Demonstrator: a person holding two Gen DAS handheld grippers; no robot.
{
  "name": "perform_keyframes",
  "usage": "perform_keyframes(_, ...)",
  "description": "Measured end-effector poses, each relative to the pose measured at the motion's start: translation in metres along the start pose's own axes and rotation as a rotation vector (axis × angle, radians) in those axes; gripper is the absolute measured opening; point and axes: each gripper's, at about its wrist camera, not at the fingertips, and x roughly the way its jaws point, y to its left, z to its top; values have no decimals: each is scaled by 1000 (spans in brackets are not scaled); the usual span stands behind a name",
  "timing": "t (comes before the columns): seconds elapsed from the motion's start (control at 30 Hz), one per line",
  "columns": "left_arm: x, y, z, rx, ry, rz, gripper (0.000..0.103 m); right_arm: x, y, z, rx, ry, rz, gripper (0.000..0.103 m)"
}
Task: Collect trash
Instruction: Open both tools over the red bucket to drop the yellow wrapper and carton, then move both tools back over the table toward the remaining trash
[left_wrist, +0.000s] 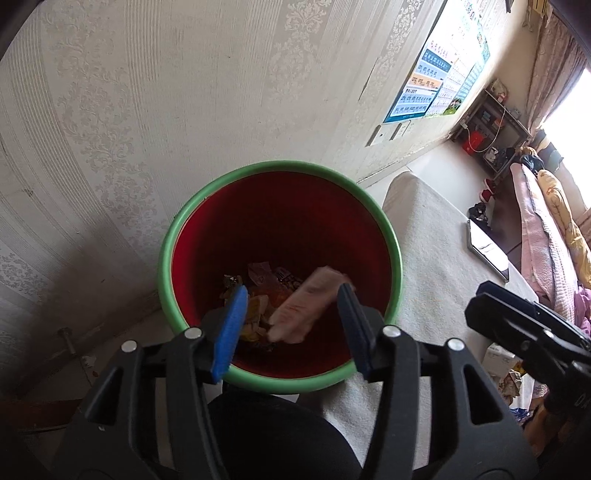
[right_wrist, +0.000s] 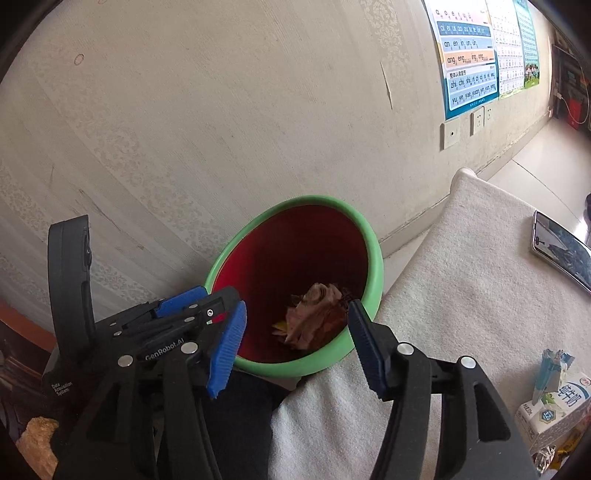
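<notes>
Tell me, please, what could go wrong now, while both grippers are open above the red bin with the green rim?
1. The pink wrapper appears blurred and mid-fall between the open left gripper fingers; it may catch on a finger instead of dropping.
2. The bin stands close against the white-covered surface; a bump from the right gripper may tip it.
3. The milk carton and scraps lie at the cloth's edge and may be overlooked.

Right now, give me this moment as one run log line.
left gripper: open | right gripper: open | pink wrapper: over bin | crumpled paper: over bin
</notes>
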Motion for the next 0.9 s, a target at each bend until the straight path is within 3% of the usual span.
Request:
perform_keyframes(0.1,-4,-2,-3,-1,-7,-9,58,-13,-2,-9,-5,-6,-25,59)
perform_keyframes(0.27,-7,-16,-10,14,-4,-35,58,-52,-42,-37,50,-39,-124,60)
perform_keyframes(0.5,-1,-53,-24,80,25,-83,58,-111,-160,-86,372,-82,-394,63)
perform_keyframes(0.63,2,-86,-34,143,52,-124,58,-118,-205,-104,528,-65,-401,64)
perform_keyframes(0.73,0,-108,-42,186,62,-155,58,-112,-215,-110,554,-49,-404,69)
perform_keyframes(0.9,-2,-135,-47,239,78,-190,59,-91,-223,-114,596,-5,-319,69)
